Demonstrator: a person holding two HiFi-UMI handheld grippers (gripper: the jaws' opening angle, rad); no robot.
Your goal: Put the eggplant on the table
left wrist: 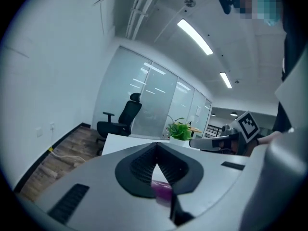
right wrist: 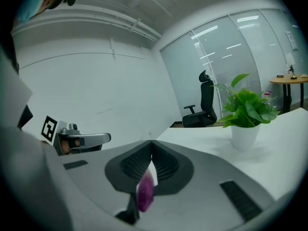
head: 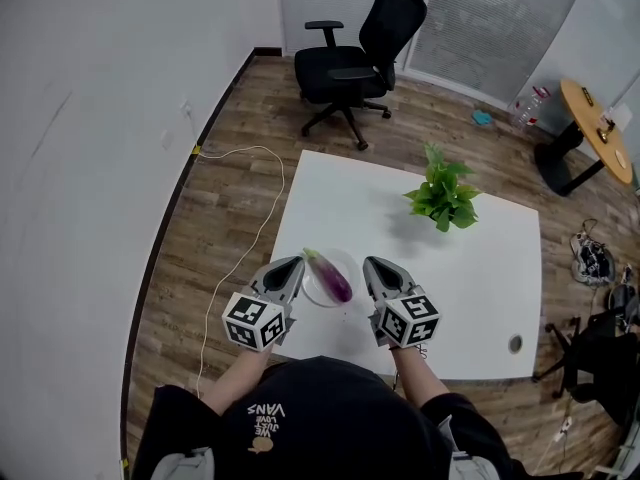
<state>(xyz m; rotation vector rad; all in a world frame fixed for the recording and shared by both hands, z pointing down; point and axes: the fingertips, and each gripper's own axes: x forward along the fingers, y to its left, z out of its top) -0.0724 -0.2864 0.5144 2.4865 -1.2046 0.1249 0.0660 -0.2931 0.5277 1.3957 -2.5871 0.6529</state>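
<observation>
**Eggplant riding on a plate pinched from both sides**

The left gripper (head: 296, 264) is holding its jaws fully together on the 9 o'clock rim of the pale plate (head: 312, 296). The right gripper (head: 373, 264) is pinching the 3 o'clock rim the same way, with only a thin white edge showing between its jaws. The eggplant (head: 330, 276) is lying loose on the plate, running from 11 to 5 o'clock, above the 6 o'clock edge of the table (head: 480, 268). Whether the plate is resting there or hanging clear is not showing. The potted plant (head: 443, 196) is standing at about 1 o'clock, well apart.

Tilt is looking like the main risk. If one hand is rising or rolling more than the other, the eggplant could be rolling off the plate uncontrolled. The thin rim could also be slipping out of either pinch, dropping plate and eggplant together.
</observation>
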